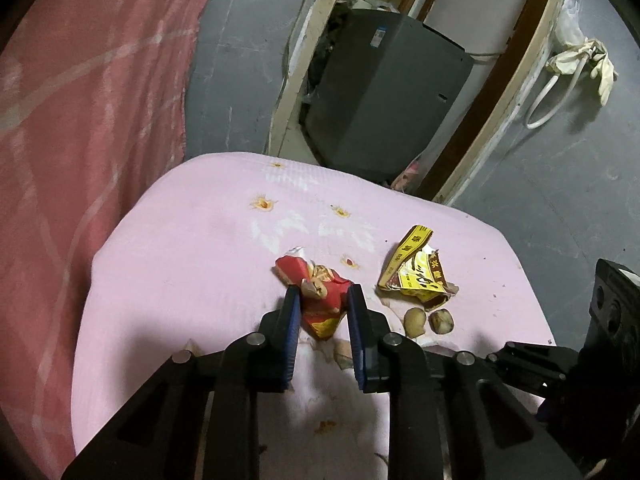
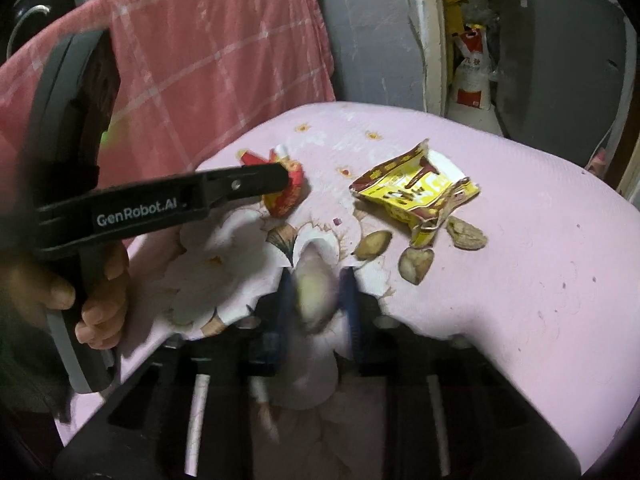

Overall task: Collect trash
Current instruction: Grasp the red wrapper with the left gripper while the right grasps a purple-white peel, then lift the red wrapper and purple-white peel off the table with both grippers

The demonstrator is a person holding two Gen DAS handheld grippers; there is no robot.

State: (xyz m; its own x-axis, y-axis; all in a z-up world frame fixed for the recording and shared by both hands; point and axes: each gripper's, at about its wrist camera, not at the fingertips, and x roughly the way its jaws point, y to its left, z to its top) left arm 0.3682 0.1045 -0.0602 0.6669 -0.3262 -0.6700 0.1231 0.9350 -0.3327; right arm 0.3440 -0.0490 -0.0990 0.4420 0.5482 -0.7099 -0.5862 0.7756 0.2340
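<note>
A: Trash status? Left tongs (image 1: 323,300)?
B: Clenched on red wrapper (image 1: 320,296), down on pink sheet (image 1: 180,280).
A: Right tongs (image 2: 316,292)?
B: Blurry; pale shell (image 2: 314,296) sits between the blue fingers (image 2: 285,300), can't tell if clamped.
A: Around them?
B: Yellow wrapper (image 2: 416,196) right of red one, nut shells (image 2: 416,266) just beside it. Pink plaid blanket (image 2: 200,60) behind.

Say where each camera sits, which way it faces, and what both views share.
Left wrist: on the left tongs, looking down its fingers at the red wrapper between them on the pink cloth.
Right wrist: on the right tongs, blurred, facing the same cloth; the left hand shows.
Shared: red wrapper, yellow wrapper, nut shells.
</note>
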